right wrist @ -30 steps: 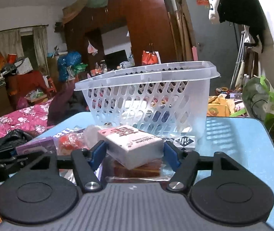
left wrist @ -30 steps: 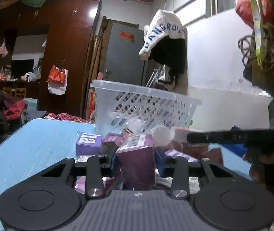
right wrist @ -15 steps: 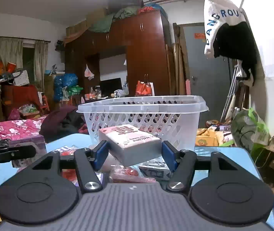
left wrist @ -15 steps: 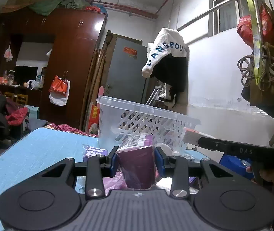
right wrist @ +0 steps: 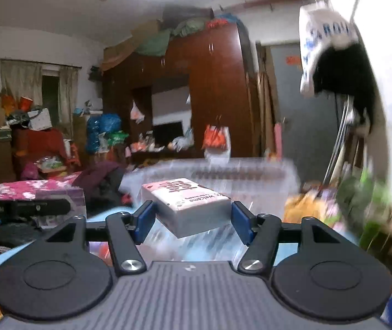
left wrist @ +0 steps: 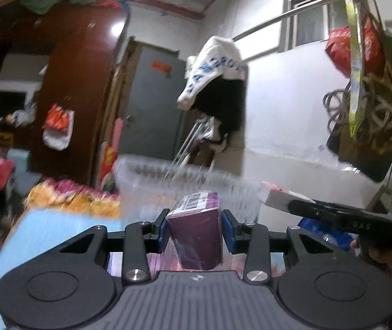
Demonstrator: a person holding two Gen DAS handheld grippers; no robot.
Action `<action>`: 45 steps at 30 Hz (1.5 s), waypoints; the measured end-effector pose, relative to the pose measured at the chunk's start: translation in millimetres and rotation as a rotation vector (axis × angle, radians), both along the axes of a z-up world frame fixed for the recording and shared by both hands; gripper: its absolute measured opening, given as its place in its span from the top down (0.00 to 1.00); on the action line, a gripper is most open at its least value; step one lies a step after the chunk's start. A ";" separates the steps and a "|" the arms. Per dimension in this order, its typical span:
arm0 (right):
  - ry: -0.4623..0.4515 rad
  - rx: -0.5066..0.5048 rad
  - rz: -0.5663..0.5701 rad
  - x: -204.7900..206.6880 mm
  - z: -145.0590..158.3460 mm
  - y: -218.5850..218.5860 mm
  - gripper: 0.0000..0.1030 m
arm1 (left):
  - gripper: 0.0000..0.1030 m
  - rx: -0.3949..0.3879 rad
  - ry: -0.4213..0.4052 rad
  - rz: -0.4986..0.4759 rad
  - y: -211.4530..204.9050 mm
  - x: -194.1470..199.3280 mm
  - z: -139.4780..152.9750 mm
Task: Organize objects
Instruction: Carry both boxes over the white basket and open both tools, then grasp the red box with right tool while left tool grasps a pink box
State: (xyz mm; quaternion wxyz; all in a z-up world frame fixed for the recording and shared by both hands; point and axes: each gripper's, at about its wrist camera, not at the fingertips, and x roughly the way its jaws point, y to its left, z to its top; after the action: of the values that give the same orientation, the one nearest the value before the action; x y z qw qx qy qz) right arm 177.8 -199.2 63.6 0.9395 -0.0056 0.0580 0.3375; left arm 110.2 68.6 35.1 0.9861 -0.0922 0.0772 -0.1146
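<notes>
Gripping packs above the blue tabletop [left wrist: 44, 228].
Left claw [left wrist: 195, 227] clamping purple barcoded box [left wrist: 196, 233]; right claw [right wrist: 191, 220] clamping white-and-pink tissue pack [right wrist: 187, 205]; blurred white plastic basket [left wrist: 168, 176] ahead.

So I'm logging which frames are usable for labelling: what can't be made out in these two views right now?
- White basket: motion-blurred in both views, so its contents cannot be told.
- Items on the blue table: left wrist view, hidden behind the left gripper and its purple box.
- White pack in the right gripper: its underside is hidden, and the clutter under it is blurred.
- Hanging shirt: lettering smeared.
</notes>
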 end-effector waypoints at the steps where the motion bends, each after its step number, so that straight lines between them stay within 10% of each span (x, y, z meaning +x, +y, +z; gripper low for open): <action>1: -0.030 -0.014 -0.012 7.4 15.1 4.2 0.38 | 0.59 0.020 -0.004 -0.005 -0.7 12.8 14.5; 10: 0.161 -0.177 -0.065 131.0 53.6 53.3 0.38 | 0.58 0.054 0.224 0.027 9.3 161.3 42.8; 12: 0.184 -0.227 -0.055 138.3 46.4 59.6 0.37 | 0.35 0.066 0.249 -0.001 10.1 172.6 30.3; 13: 0.175 -0.235 -0.060 138.3 42.8 61.5 0.35 | 0.19 0.056 0.240 0.005 12.1 171.1 26.4; 16: 0.100 -0.185 -0.099 114.7 39.5 53.4 0.00 | 0.16 0.049 0.158 0.041 15.6 143.4 24.5; 26: 0.145 -0.098 -0.104 -15.5 -49.1 -2.9 0.00 | 0.16 0.030 0.020 0.102 24.1 -40.2 -50.7; 35: 0.221 -0.214 -0.144 -11.9 -59.6 18.6 0.00 | 0.24 0.101 0.119 0.103 17.6 -44.2 -87.2; 39: 0.249 -0.228 -0.141 -11.0 -66.8 23.9 0.04 | 0.24 0.145 0.139 0.118 10.6 -40.8 -98.8; 45: 0.285 -0.212 -0.099 -13.6 -80.3 20.3 0.39 | 0.37 0.141 0.160 0.124 4.6 -36.9 -108.9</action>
State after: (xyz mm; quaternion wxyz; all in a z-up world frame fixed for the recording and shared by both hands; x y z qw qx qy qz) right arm 164.2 -178.9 -16.7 0.9314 -0.0538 0.2259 0.2802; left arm 73.3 73.2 -73.8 0.9861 -0.0359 0.1575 -0.0398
